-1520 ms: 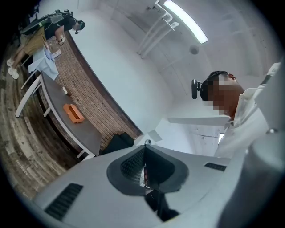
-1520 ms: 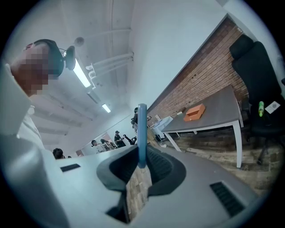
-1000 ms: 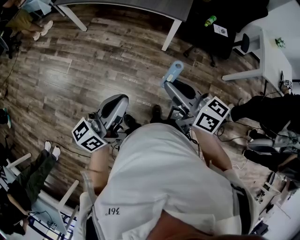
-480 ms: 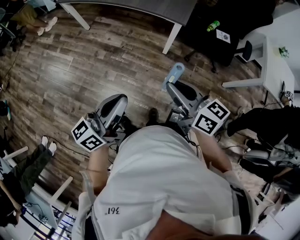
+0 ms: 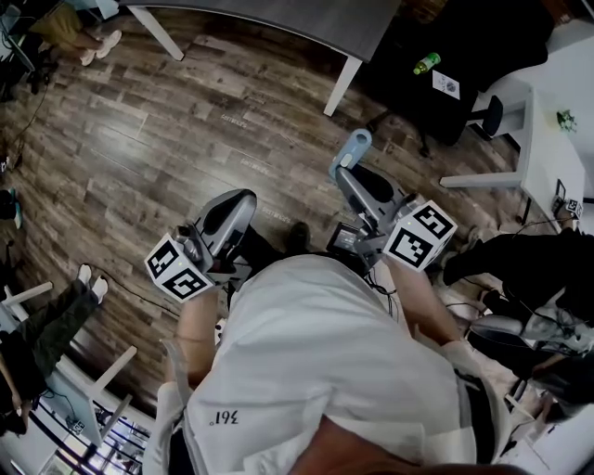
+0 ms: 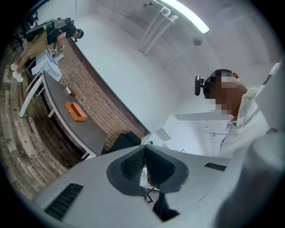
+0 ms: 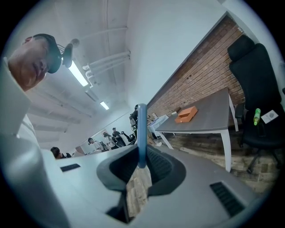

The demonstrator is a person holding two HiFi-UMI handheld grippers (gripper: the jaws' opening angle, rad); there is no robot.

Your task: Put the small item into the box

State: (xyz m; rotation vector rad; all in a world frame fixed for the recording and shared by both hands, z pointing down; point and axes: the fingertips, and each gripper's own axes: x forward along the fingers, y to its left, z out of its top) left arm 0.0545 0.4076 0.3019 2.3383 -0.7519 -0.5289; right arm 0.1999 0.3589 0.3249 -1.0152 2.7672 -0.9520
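Observation:
In the head view my right gripper point(image 5: 345, 170) is shut on a small flat light-blue item point(image 5: 354, 147) that sticks out past its tips. The right gripper view shows that item point(image 7: 141, 129) edge-on, pinched between the dark pads point(image 7: 156, 165). My left gripper point(image 5: 243, 198) is held at waist height over the wooden floor; its jaws point(image 6: 144, 152) meet with nothing between them. An orange box point(image 7: 186, 114) lies open on a grey table point(image 7: 209, 120) some way ahead, and the left gripper view also catches the box point(image 6: 75, 111).
The grey table point(image 5: 278, 19) with white legs stands at the top of the head view. A black office chair point(image 5: 436, 88) with a green bottle point(image 5: 420, 63) on it is beside it. A white table point(image 5: 548, 121) stands right, and a seated person's legs point(image 5: 46, 334) are at left.
Both grippers keep their hold and pose. The floor and grey table have slid a little in the head view, with the grippers slightly lower in the picture.

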